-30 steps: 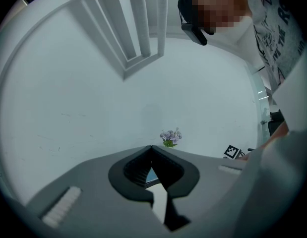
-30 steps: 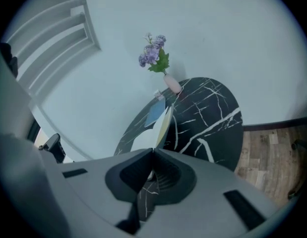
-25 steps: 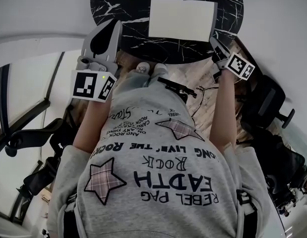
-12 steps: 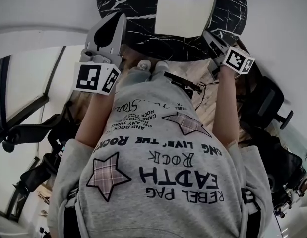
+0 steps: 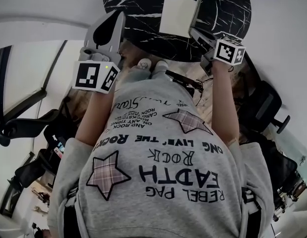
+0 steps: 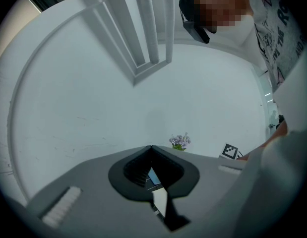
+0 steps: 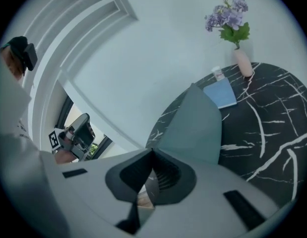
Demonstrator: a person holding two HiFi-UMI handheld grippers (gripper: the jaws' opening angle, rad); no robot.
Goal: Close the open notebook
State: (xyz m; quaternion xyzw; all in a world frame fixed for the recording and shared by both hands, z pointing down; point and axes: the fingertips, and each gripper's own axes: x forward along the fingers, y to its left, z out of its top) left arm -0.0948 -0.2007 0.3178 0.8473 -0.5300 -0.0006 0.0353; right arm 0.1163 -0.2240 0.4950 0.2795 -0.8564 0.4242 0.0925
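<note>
Right gripper view: the right tool (image 7: 152, 150) has its jaws together with nothing clamped between them. The grey-green cover of the notebook (image 7: 195, 125) stands raised just past its tips, on the round black marbled desk (image 7: 272, 133). Whether the tips touch the cover cannot be told from here.

Behind the cover, near the far edge of the desk, a slim pink vase (image 7: 241, 62) stands upright. It holds a sprig of purple flowers (image 7: 226, 15) with green leaves. Near the vase a blue book (image 7: 220, 93) lies flat and shut.

In the head view the notebook's left half lies flat with its white page up. Its right half is tipped up to near upright, with the right tool at that half's lower corner.

The left tool (image 6: 152, 148) is by the desk's near left edge, well apart from the notebook. Its jaws are also together and hold nothing.
</note>
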